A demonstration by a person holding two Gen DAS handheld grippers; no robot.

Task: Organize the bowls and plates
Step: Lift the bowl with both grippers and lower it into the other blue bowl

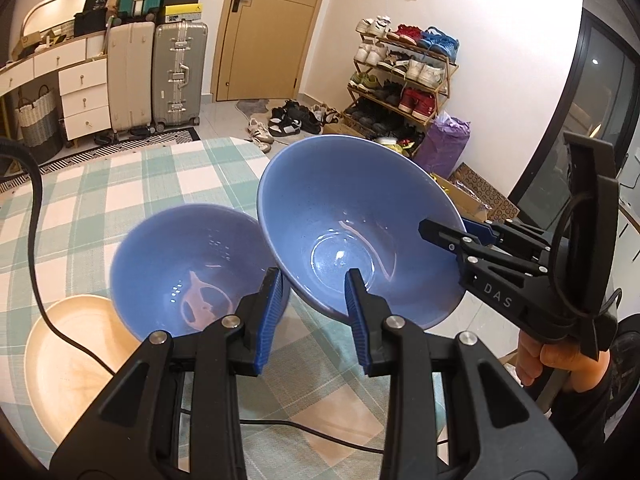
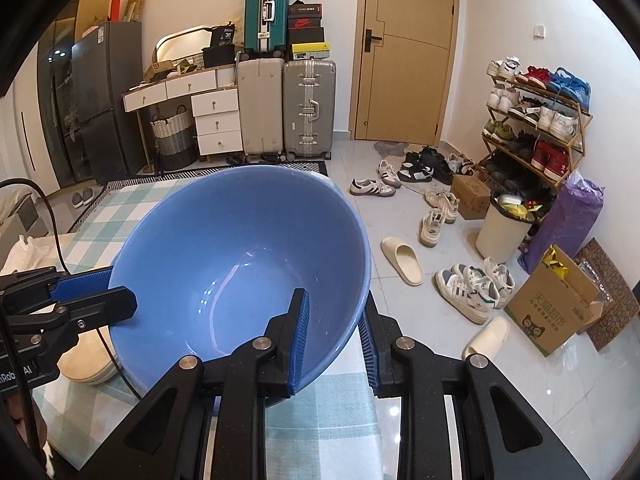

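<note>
Left wrist view: the left gripper was nearly closed, pinching the near rim of the larger blue bowl, with one blue pad inside the bowl and the other outside. The right gripper, held in a hand, was clamped on the same bowl's far-right rim. The bowl was tilted and held above the checked tablecloth. Its interior showed only glaze reflections.

A second blue bowl sat lower left, close beside the held one, also showing just reflections. A cream plate lay on the cloth at its left, overlapped by that bowl's edge. Could not tell if the bowl rested on it. A black cable crossed the plate.

Right wrist view: the right gripper was pressed narrow on the larger blue bowl's near rim, left finger inside and right finger outside. The left gripper gripped the bowl's left rim. The second bowl was hidden in this view. The cream plate showed under the left gripper.

Only this view showed the white bin holding rubbish, a cardboard box open on the floor and a grey fridge. The shoe rack held sneakers.
</note>
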